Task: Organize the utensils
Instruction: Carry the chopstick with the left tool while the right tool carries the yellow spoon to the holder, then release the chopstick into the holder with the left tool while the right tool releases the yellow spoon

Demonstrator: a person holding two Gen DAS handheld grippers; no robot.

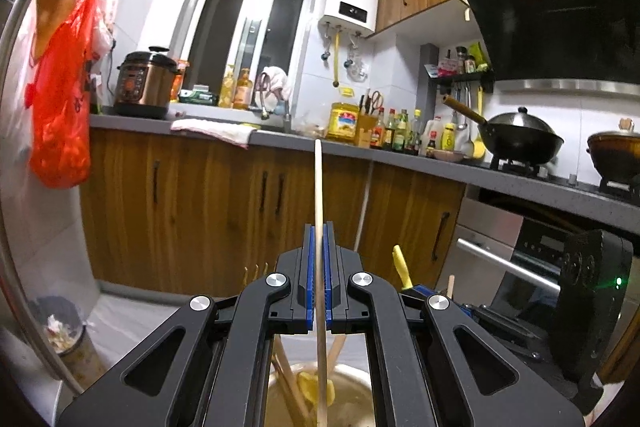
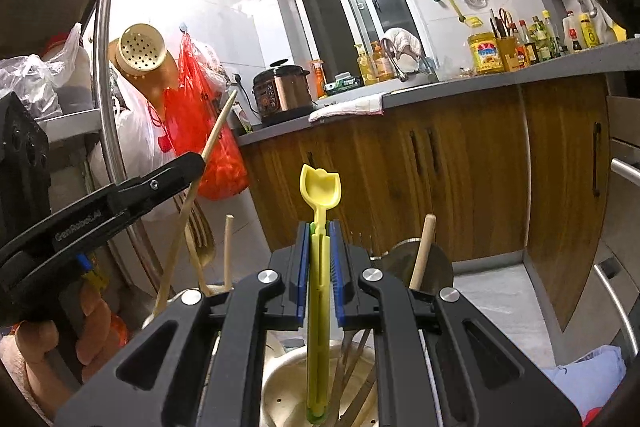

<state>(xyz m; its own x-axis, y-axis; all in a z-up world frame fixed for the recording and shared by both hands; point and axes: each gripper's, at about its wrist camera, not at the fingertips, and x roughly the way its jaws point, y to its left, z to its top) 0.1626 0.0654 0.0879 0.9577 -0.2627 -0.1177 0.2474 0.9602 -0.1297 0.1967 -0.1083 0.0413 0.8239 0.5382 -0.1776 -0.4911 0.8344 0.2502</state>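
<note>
Chopstick (image 1: 318, 195) first: your left gripper (image 1: 319, 239) is clenched on its shaft, the blue pads pressing it from both sides, and its lower end reaches down into the pale utensil holder (image 1: 356, 379) below. Your right gripper (image 2: 320, 233) is likewise clamped on the yellow spoon (image 2: 320, 187), whose scoop stands upright above the jaws and whose green-tipped handle points into the same holder (image 2: 280, 387). From the look of it, both pieces are over the holder's mouth, so the step in hand is probably seating or lifting them there. Keep each one close to vertical and move one hand at a time, since the two grippers sit just beside each other and the sticks already inside could snag. Watch the tall chopstick's free top; it tilts easily under a side push. Inside the holder you have several wooden chopsticks leaning against the wall, plus something yellow near the bottom that is too blurred to name. A wooden fork (image 2: 202, 239) and a round-ended wooden handle (image 2: 423, 251) stand near its rim.
</note>
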